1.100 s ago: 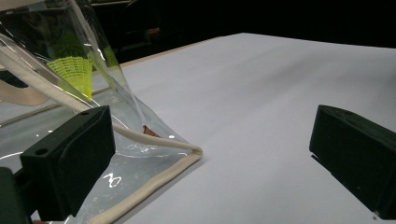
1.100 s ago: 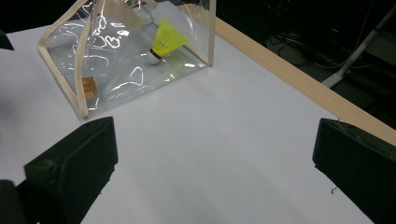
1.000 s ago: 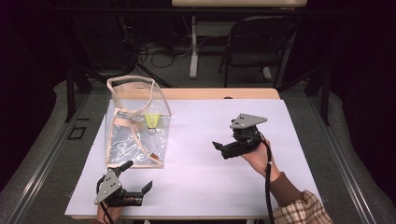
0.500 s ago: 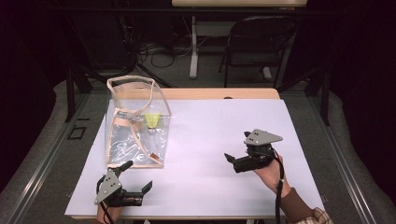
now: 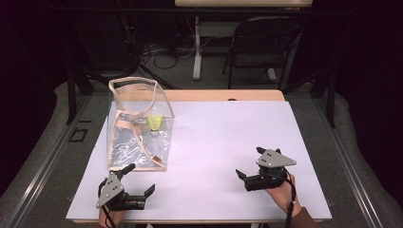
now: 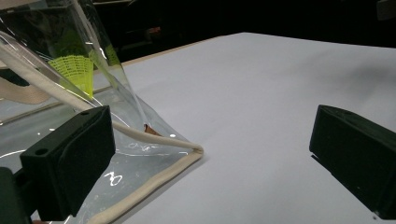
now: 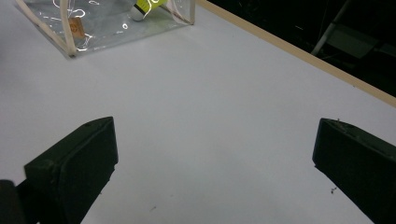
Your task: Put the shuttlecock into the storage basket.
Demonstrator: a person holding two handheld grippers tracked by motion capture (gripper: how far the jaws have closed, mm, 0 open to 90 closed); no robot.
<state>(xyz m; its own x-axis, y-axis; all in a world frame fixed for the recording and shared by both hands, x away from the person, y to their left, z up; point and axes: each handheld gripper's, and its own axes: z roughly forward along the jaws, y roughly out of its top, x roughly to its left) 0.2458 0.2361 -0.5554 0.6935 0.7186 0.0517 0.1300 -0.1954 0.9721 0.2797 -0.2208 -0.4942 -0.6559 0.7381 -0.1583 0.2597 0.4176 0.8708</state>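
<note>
A clear bag (image 5: 139, 128) with a cream edge stands on the left side of the bench (image 5: 228, 142), toward the far end. Its top is open. Inside it sits a yellow-green birdie (image 5: 155, 122), close to the right wall of the bag. A small brown tag (image 5: 157, 159) shows by the bag's near right corner.

The left tongs (image 5: 140, 179) rest low at the near left edge of the bench, just in front of the bag. They are wide open and hold nothing. In the left gripper view, one black jaw sits right by the bag's near corner (image 6: 198, 150), over the clear plastic, and the other jaw is out over the bare white top. I cannot tell if the jaw touches the bag.

The right tongs (image 5: 243, 178) are on the near right side, well apart from the bag, held by a hand (image 5: 281, 192). They are wide open too, with nothing between them but the white bench top (image 7: 210, 116).
</note>
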